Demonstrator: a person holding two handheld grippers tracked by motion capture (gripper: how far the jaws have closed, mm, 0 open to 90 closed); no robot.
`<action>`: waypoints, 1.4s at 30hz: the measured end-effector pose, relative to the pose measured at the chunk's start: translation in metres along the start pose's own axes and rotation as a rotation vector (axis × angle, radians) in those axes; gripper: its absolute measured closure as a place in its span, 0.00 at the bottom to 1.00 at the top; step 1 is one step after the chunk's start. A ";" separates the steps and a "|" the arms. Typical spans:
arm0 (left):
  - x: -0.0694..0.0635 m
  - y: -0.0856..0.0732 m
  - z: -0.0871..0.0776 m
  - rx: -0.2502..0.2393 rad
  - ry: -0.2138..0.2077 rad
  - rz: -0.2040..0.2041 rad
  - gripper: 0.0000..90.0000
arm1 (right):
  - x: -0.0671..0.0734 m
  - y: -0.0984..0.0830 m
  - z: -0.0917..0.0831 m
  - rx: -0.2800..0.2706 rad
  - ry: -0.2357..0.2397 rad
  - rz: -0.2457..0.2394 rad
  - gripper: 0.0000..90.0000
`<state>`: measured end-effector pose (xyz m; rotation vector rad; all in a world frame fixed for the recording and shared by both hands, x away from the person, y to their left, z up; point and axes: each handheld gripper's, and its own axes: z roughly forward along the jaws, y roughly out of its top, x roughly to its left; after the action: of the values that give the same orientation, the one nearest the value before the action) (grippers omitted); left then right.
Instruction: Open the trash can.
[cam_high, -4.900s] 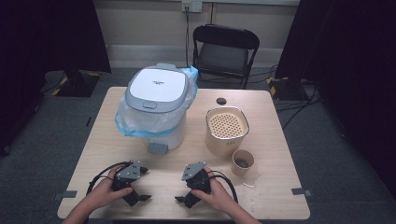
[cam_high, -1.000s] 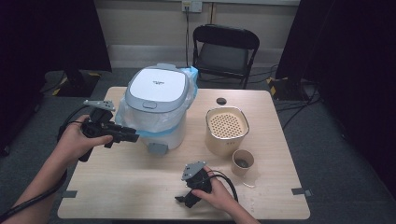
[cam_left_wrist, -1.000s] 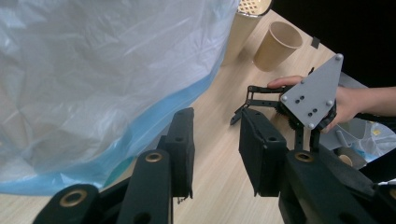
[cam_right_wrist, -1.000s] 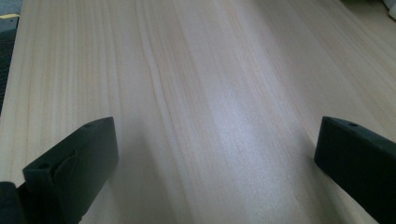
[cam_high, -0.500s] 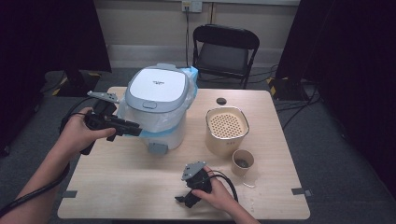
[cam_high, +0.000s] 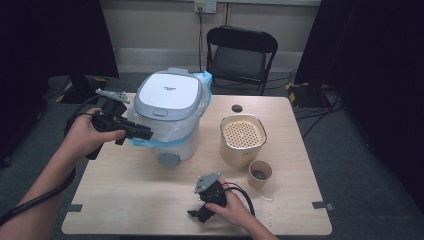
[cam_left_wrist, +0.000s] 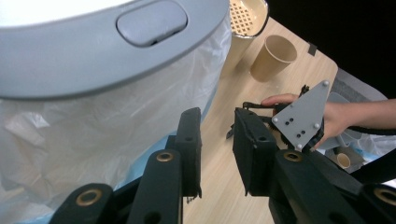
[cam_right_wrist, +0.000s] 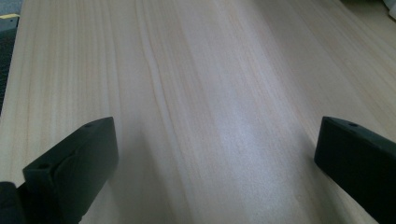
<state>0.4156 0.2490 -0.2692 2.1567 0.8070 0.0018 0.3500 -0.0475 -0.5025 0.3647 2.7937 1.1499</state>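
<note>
A white bin with a grey lid (cam_high: 169, 94) stands at the back left of the wooden table (cam_high: 150, 200), lined with a clear plastic bag (cam_high: 192, 117). My left gripper (cam_high: 146, 134) is held in the air against the bin's left side, just under the lid's rim. Its jaws have just been closing; a narrow gap remains and nothing is pinched. In the left gripper view the left gripper (cam_left_wrist: 217, 122) points past the bag (cam_left_wrist: 102, 126), which lies beside one jaw. My right gripper (cam_high: 196, 214) rests on the table's front, jaws wide apart over bare wood (cam_right_wrist: 215, 154).
A beige container with a perforated top (cam_high: 242, 136) stands right of the bin, a paper cup (cam_high: 260, 173) in front of it. A small dark disc (cam_high: 237, 108) lies behind them. A black folding chair (cam_high: 241, 50) stands beyond the table.
The left hand left the table's front, reached the bin's left side and rose a little along it. The right gripper has stayed in place.
</note>
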 end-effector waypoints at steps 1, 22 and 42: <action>0.000 0.001 0.000 0.002 0.004 0.004 0.81 | 0.000 0.000 0.000 0.000 0.000 0.000 0.00; -0.001 0.029 0.004 0.013 0.023 0.025 0.86 | 0.000 0.000 0.000 0.002 0.000 0.003 0.00; 0.007 0.045 0.007 -0.047 0.069 -0.010 0.95 | 0.000 0.000 0.000 0.002 0.000 0.001 0.00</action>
<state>0.4475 0.2276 -0.2442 2.1183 0.8494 0.0895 0.3499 -0.0476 -0.5024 0.3663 2.7953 1.1480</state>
